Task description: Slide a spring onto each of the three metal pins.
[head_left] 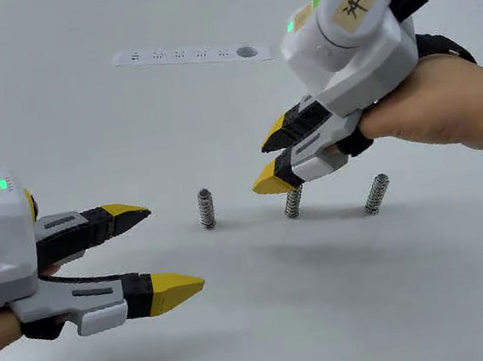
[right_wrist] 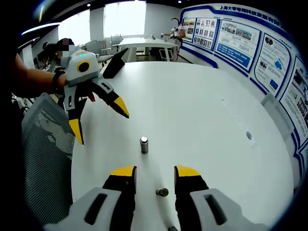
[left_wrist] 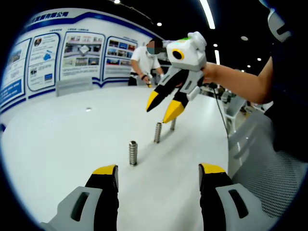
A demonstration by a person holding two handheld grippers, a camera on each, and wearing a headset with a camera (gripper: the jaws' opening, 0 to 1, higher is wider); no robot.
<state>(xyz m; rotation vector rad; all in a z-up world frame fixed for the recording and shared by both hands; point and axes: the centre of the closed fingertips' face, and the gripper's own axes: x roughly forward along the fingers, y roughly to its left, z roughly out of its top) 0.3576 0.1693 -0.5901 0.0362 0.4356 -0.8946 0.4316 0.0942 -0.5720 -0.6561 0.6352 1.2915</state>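
Left gripper (head_left: 177,248) sits nearest the camera, low and well left of the middle spring (head_left: 293,200). Its jaws are spread wide with nothing between them and its yellow tips point right toward the row; its own view gives the same wide gap (left_wrist: 159,168). All of it is over a white table (head_left: 356,310). Left spring (head_left: 206,208) stands upright on the table, left of the middle spring and clear of both grippers. A white power strip (head_left: 193,55) lies flat well beyond the middle spring, up and to the left. The middle spring is upright, leaning slightly, and the three springs make one line in the left gripper view (left_wrist: 133,153) (left_wrist: 158,132) (left_wrist: 172,124). Right gripper (head_left: 258,170) hangs just over the middle spring, angled down-left, jaws parted partway and holding nothing. I cannot tell whether the lower tip touches the spring top. In the right gripper view the middle spring (right_wrist: 162,192) sits in the gap between that gripper's own jaws (right_wrist: 155,169), seen end-on with a round metal top. The left spring (right_wrist: 144,145) is further out, and the left gripper (right_wrist: 103,128) shows up-left of it. Right spring (head_left: 376,194) stands tilted, right of the middle spring and untouched. Pins inside the coils are not clear enough to tell.
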